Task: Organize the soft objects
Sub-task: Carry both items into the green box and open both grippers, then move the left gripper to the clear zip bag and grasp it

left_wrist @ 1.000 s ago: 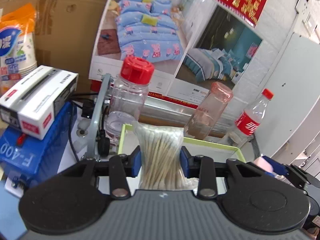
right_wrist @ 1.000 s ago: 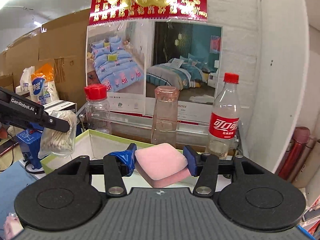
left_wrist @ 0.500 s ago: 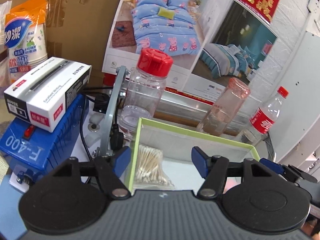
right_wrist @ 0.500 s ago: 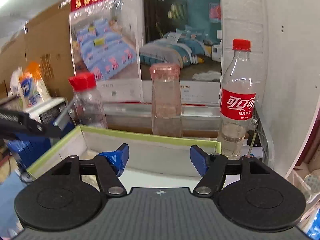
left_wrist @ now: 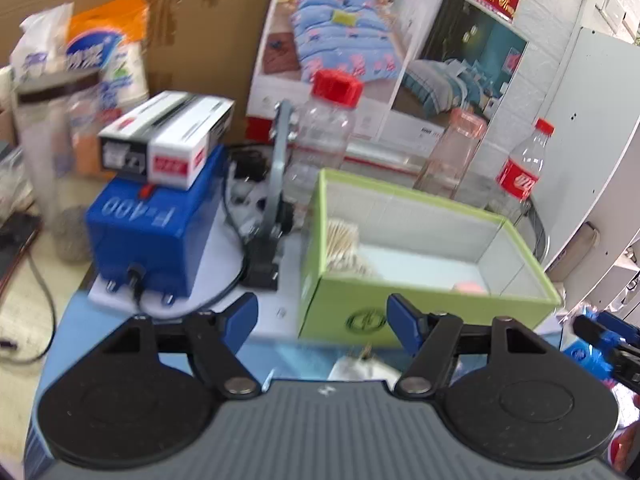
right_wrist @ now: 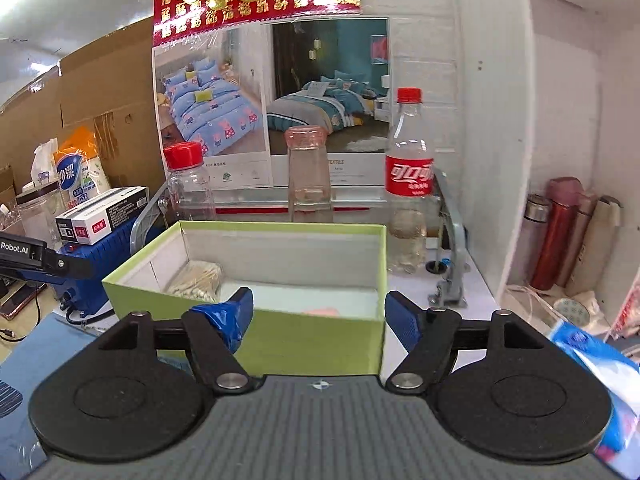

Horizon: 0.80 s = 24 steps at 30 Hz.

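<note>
A green box (left_wrist: 400, 304) with a white inside stands on the table; it also shows in the right wrist view (right_wrist: 280, 336). A clear bag of cotton swabs (left_wrist: 344, 248) lies in its left end, also seen from the right (right_wrist: 196, 280). A pink sponge (left_wrist: 470, 288) lies low in the box, only its top edge showing (right_wrist: 322, 312). My left gripper (left_wrist: 322, 320) is open and empty, in front of the box. My right gripper (right_wrist: 316, 314) is open and empty, in front of the box.
Behind the box stand a red-capped jar (left_wrist: 328, 136), a pink glass bottle (right_wrist: 308, 176) and a cola bottle (right_wrist: 408, 184). A blue machine (left_wrist: 152, 232) with a white carton (left_wrist: 168, 148) on it is at the left. Flasks (right_wrist: 560, 232) stand on the right shelf. White crumpled material (left_wrist: 364, 368) lies before the box.
Both grippers opened and dropped the swab bag and the pink sponge into the box. Both have since pulled back from the box, and the left view is blurred by motion.
</note>
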Available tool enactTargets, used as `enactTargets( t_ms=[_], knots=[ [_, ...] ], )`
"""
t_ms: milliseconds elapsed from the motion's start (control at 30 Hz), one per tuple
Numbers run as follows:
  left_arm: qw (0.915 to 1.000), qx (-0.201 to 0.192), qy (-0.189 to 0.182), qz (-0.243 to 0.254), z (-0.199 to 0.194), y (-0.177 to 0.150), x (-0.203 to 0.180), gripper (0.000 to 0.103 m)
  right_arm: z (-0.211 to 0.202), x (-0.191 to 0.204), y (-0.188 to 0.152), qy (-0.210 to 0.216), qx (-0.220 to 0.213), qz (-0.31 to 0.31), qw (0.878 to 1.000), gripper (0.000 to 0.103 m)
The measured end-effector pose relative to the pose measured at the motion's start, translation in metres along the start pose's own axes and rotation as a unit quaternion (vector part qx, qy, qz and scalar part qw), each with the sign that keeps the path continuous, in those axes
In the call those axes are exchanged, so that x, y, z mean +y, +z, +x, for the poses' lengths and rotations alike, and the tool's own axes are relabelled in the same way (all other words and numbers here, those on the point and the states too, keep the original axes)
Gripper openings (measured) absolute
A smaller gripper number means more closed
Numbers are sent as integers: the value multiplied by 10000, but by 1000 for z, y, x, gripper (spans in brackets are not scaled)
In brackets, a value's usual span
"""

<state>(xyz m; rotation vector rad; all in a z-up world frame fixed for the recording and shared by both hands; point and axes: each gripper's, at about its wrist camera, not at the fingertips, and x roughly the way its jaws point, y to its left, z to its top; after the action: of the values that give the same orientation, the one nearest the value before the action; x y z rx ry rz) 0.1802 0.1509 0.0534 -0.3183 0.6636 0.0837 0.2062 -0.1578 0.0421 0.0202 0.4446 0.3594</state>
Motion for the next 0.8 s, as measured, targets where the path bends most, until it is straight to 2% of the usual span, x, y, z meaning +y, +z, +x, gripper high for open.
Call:
enactTargets(
  t_ms=[133,233,300,367,533,633,800],
  knots=[
    [9995,92,310,-40,-16,-35,22,71,-45,-12,-39,-422,-161,501,9977,59],
    [9981,325,529,-3,-20,-60,38,72,-76,-25,-70,-775,-265,1016,9914,59],
    [9972,548,510,3,-19,-72,46,72,-91,-35,-89,-952,-316,1372,9855,59],
    [9965,767,341,-15,-14,-77,50,72,-98,-43,-98,-1034,-286,1565,9818,59],
    [9925,1193,-182,-184,12,-71,47,72,-105,-47,-98,-1106,-381,1661,9792,59],
    [9892,1463,-23,-16,37,-68,39,72,-109,-43,-96,-1043,-448,1590,9807,59],
    [9887,1380,342,483,46,-67,36,74,-110,-44,-97,-1062,-452,1616,9801,60]
  ],
)
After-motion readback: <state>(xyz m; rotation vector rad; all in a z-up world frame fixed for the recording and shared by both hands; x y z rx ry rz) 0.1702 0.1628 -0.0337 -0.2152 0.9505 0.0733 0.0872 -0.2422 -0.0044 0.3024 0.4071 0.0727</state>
